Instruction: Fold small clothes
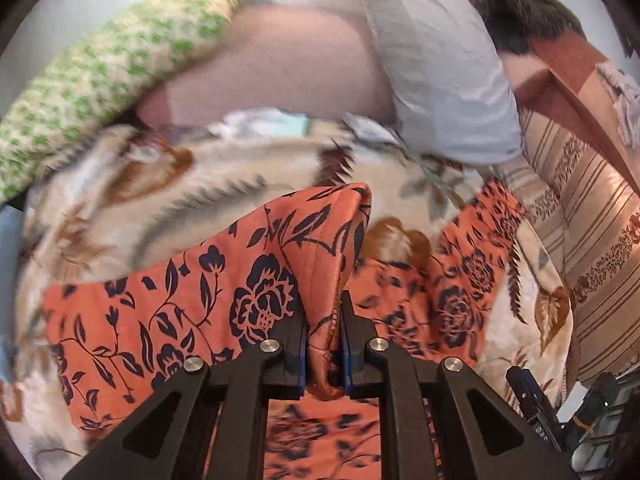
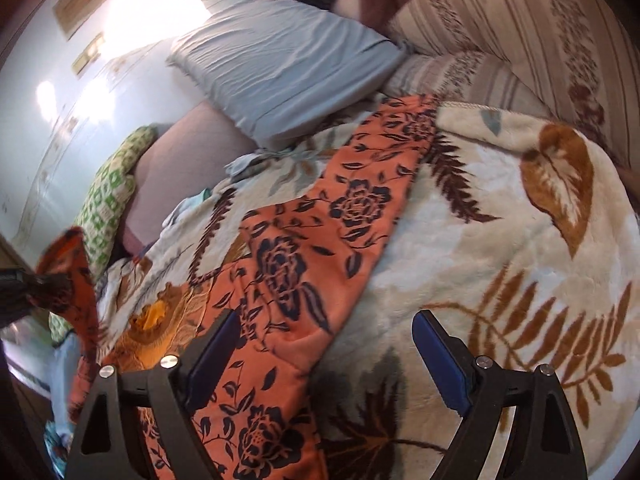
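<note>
Left wrist view: the left gripper (image 1: 325, 344) is clamped tight on a bunched hem of the orange flowered cloth (image 1: 168, 312), which is lifted into a peak while the rest is draped over the leaf-print blanket (image 1: 132, 208). From the right wrist view the right gripper (image 2: 326, 356) is seen spread wide with nothing pinched, hovering over the cloth's lower part where it lies flat across the blanket, near the grey pillow (image 2: 280, 68). Honestly, only a thin bit of hem seems to be caught, so it could be pulled free if the lift is rushed. Since the other end isn't pinned down by anything, the whole piece might get dragged sideways and a crooked, wrinkly fold would be ended up with.
</note>
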